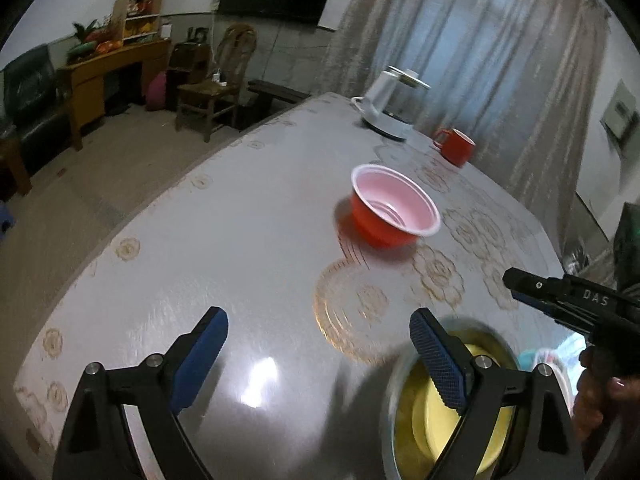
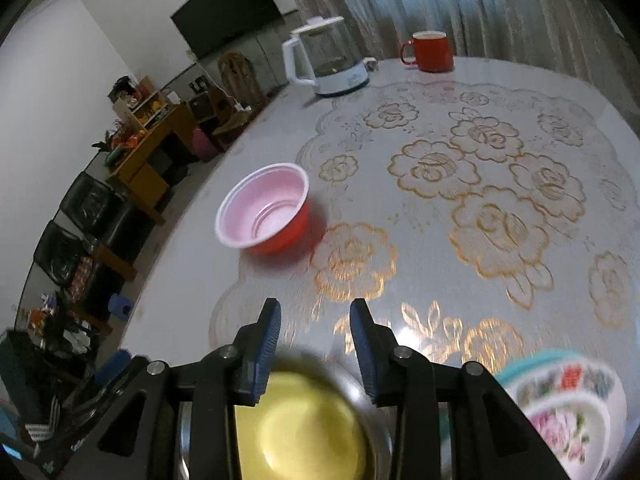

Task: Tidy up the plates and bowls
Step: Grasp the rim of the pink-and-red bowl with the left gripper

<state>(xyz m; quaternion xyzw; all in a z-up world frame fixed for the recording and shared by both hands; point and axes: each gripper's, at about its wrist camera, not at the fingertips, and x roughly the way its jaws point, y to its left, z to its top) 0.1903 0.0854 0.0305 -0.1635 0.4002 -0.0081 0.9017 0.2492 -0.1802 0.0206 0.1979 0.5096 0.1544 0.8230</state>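
Left gripper [image 1: 318, 354]: jaws spread wide, nothing between them; bare tablecloth shows in the gap, lower centre.
Right gripper [image 2: 316, 346]: jaws partly apart, gripping nothing.
Yellow bowl [image 2: 304, 428]: blurred, inside a metal bowl [image 2: 380, 432], bottom centre beneath the right jaws.
Red bowl [image 2: 266, 210]: pink inside, upright on the table [image 2: 400, 280], mid-left, well apart from both grippers.
Floral bowls [image 2: 568, 412]: stacked, lower right corner.
Kettle [image 2: 326, 60]: top centre.
Red mug [image 2: 430, 50]: just right of the kettle.
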